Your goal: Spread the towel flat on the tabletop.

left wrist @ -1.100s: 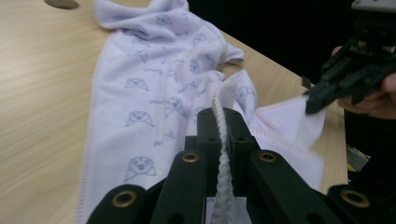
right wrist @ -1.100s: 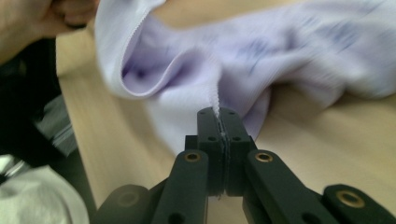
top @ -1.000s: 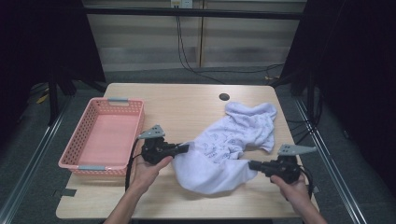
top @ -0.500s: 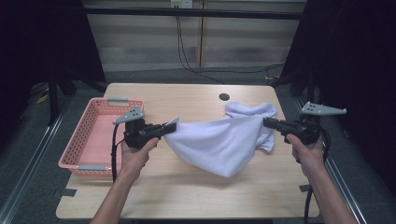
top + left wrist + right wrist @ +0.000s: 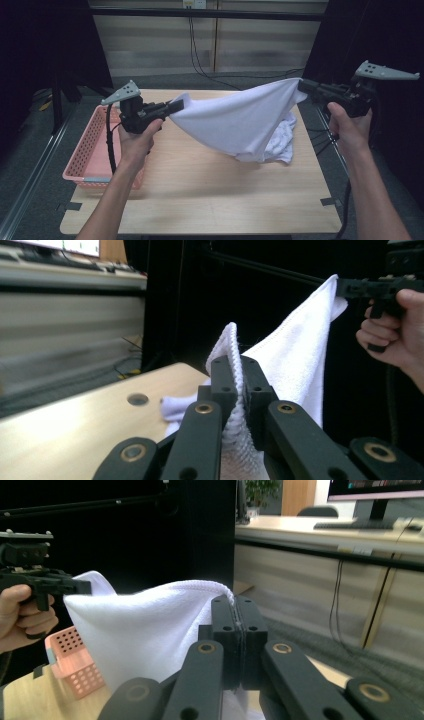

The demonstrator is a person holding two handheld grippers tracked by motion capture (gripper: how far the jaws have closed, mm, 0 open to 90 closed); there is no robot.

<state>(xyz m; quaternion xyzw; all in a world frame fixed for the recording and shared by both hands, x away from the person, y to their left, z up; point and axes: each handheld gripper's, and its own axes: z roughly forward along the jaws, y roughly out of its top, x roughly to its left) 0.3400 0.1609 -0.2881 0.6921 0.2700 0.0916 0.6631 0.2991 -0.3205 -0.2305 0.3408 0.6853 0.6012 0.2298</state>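
Observation:
A white towel [image 5: 240,122] hangs stretched in the air between my two grippers, its lower end still bunched on the wooden table [image 5: 200,190]. My left gripper [image 5: 175,106] is shut on one corner of the towel [image 5: 280,365], the hem pinched between its jaws in the left gripper view. My right gripper [image 5: 304,86] is shut on the opposite corner, with the towel [image 5: 145,630] running away from its jaws toward the left gripper [image 5: 75,587]. The right gripper [image 5: 345,287] is held higher than the left.
A pink plastic basket [image 5: 82,155] sits at the table's left edge, under my left forearm. A small dark round mark [image 5: 137,399] lies on the tabletop far from me. Black frame posts stand on both sides and cables hang at the back.
Both grippers have risen and moved apart with the towel corners in them. The towel went from a heap on the table to a sheet stretched in the air.

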